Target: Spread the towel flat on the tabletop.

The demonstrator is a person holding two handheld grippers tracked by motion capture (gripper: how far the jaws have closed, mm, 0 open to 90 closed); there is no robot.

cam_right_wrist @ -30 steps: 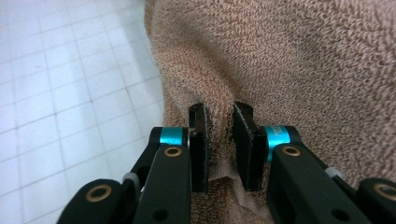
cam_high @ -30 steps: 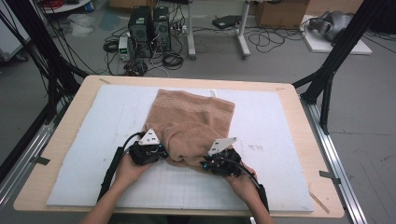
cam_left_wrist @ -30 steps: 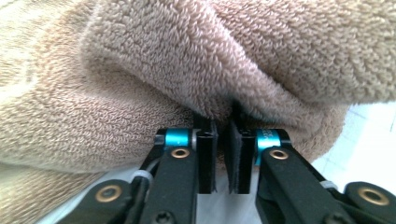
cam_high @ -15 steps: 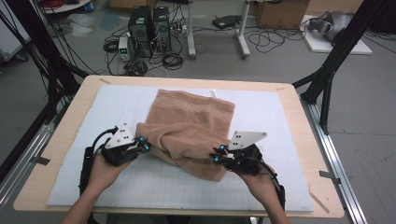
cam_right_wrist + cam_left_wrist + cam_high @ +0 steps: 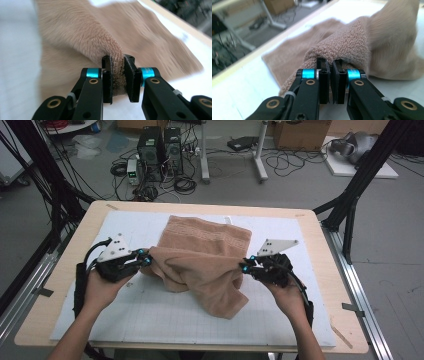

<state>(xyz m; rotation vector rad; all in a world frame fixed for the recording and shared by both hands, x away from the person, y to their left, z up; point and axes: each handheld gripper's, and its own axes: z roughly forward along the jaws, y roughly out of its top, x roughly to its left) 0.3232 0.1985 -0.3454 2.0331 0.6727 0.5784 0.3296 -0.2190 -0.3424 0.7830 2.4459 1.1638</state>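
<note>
Left tool [image 5: 146, 258] and right tool [image 5: 245, 266] each clenched on an edge of the tan towel [image 5: 202, 257]; held apart above the tabletop [image 5: 310, 227], near edge raised, probably for folding.

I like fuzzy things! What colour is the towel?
Light brown, like sand. The towel shows best in the left gripper view.

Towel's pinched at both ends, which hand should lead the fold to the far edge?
Probably right. The right gripper pinches the side where the towel sags in a low bunch towards the near edge. The left gripper pinches a tauter side near the flat part.
</note>
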